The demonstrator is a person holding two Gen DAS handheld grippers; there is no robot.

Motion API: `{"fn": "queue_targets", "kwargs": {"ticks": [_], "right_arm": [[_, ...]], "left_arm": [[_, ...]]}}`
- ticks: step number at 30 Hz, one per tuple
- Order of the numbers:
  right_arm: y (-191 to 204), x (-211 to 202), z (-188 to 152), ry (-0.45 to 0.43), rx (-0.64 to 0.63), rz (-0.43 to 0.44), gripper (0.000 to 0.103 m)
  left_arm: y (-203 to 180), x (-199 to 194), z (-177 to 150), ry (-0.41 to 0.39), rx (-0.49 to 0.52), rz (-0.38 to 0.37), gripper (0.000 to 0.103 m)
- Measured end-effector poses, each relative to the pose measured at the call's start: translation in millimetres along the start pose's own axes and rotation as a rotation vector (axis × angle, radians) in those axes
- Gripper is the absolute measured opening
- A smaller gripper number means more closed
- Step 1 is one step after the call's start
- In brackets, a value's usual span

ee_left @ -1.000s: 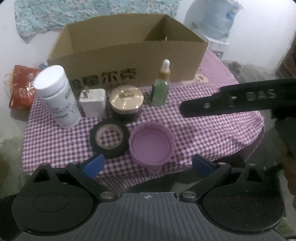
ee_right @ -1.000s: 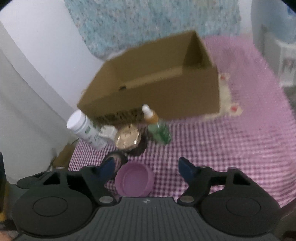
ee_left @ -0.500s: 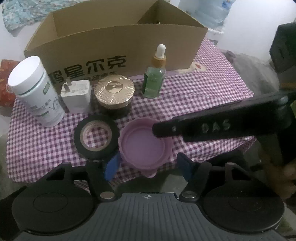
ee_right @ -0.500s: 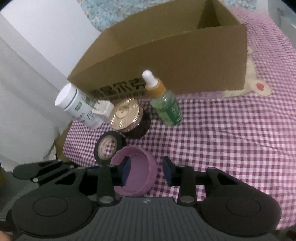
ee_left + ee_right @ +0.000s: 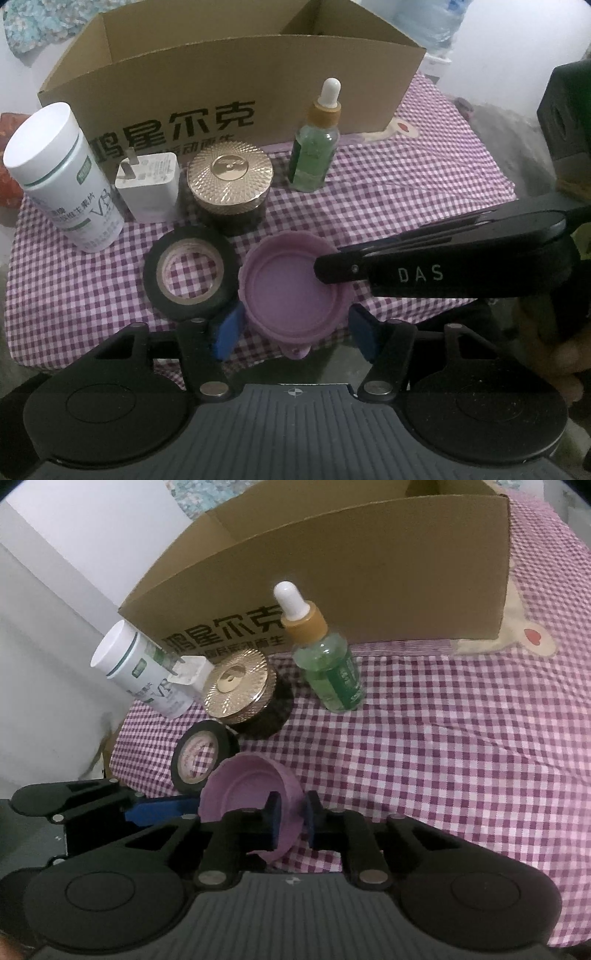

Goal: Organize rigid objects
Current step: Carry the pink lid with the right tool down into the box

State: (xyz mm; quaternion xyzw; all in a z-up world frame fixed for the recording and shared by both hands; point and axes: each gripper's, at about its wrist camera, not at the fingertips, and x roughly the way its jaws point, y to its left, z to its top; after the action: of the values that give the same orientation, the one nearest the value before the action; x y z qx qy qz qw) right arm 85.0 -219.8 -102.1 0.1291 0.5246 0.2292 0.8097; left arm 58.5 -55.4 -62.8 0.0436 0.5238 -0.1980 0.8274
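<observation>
The right gripper pinches the wall of the purple lid, one finger inside the rim and one outside. The lid is at the front edge of the table, which wears a purple checked cloth, and it looks tilted in the right wrist view. In the left wrist view the right gripper comes in from the right side and its tip is over the lid's rim.

The left gripper is spread wide, with its blue pads on each side of the lid. I cannot tell whether they touch it.

Just beside the lid, to its left, a roll of black tape lies flat. Behind the tape stands a dark jar with a gold lid, then a white charger plug and a white bottle toward the left edge. A green dropper bottle stands upright more to the right. Along the back of the table is an open cardboard box with black printed characters on its front wall.
</observation>
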Motion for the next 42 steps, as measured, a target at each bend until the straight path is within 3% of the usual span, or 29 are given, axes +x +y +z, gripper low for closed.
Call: {"fn": "queue_targets", "kwargs": {"ticks": [10, 16, 25, 31, 34, 42], "right_arm": [[13.9, -28.1, -9.5, -0.038, 0.001, -0.048, 0.013], [34.0, -61.5, -14.1, -0.112, -0.022, -0.066, 0.013], [86.5, -116.6, 5.8, -0.268, -0.14, -0.077, 0.013], [117.6, -133.5, 51.0, -0.335, -0.218, -0.035, 0.013], [128.4, -129.5, 83.4, -0.325, -0.24, 0.01, 0.013], [109.0, -81.6, 176.9, -0.171, -0.202, 0.069, 0.013]], "left_arm": [[-4.9, -24.0, -3.0, -0.055, 0.0, -0.017, 0.056], [-8.4, -56.6, -4.6, -0.143, 0.001, -0.024, 0.056], [-3.6, -121.7, 5.9, -0.324, -0.02, -0.003, 0.056], [8.1, -157.3, 39.0, -0.424, -0.028, 0.063, 0.056], [17.5, -163.1, 64.2, -0.445, -0.036, 0.1, 0.056], [57.9, -135.3, 123.4, -0.356, -0.097, 0.074, 0.056]]}}
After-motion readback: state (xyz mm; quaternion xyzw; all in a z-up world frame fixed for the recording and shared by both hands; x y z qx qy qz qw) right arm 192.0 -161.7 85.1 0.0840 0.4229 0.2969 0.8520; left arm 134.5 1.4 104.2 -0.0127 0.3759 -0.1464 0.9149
